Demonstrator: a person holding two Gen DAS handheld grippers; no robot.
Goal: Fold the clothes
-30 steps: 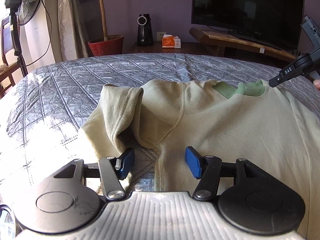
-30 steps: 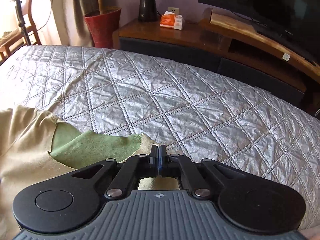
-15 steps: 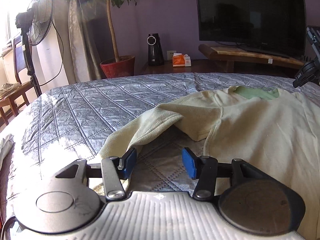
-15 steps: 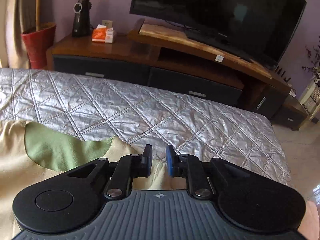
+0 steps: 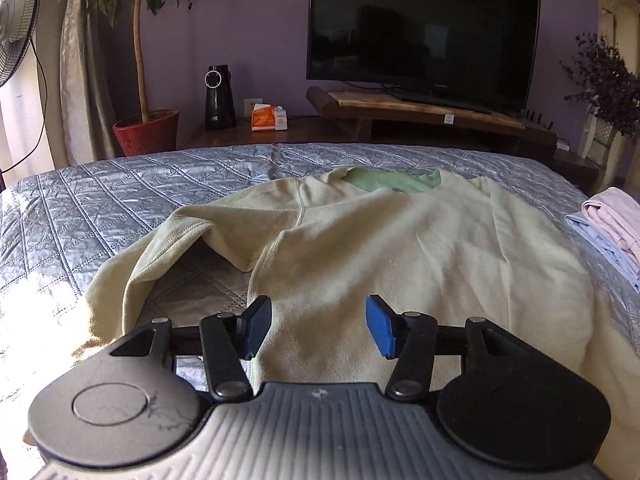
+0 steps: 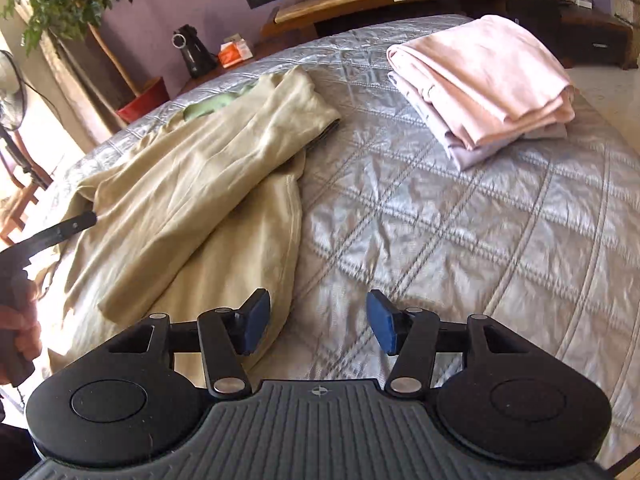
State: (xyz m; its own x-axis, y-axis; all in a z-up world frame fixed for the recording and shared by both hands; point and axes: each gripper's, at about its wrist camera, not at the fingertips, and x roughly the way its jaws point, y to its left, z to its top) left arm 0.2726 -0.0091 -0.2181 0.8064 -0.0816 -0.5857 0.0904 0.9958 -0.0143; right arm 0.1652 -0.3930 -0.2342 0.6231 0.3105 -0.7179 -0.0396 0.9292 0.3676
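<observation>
A cream sweatshirt (image 5: 400, 248) with a green inner collar (image 5: 392, 182) lies on the silver quilted bedspread (image 5: 120, 200). One sleeve is bunched up at its left; in the right wrist view the other sleeve (image 6: 224, 176) lies folded across the body. My left gripper (image 5: 316, 330) hovers open over the shirt's near edge, with nothing pinched. My right gripper (image 6: 318, 322) is low over bare bedspread (image 6: 440, 240) just right of the shirt's side edge. Its jaws are opening and nothing is between them.
A folded stack of pink and lavender clothes (image 6: 484, 80) sits on the bed to the right of the shirt. Beyond the bed are a TV (image 5: 424, 32) on a wooden stand, a red plant pot (image 5: 146, 132) and a fan (image 5: 14, 28).
The right gripper let go of the collar, opened, and swung back and right to the shirt's side edge. The left gripper shifted right, from the sleeve gap to over the shirt's body.
</observation>
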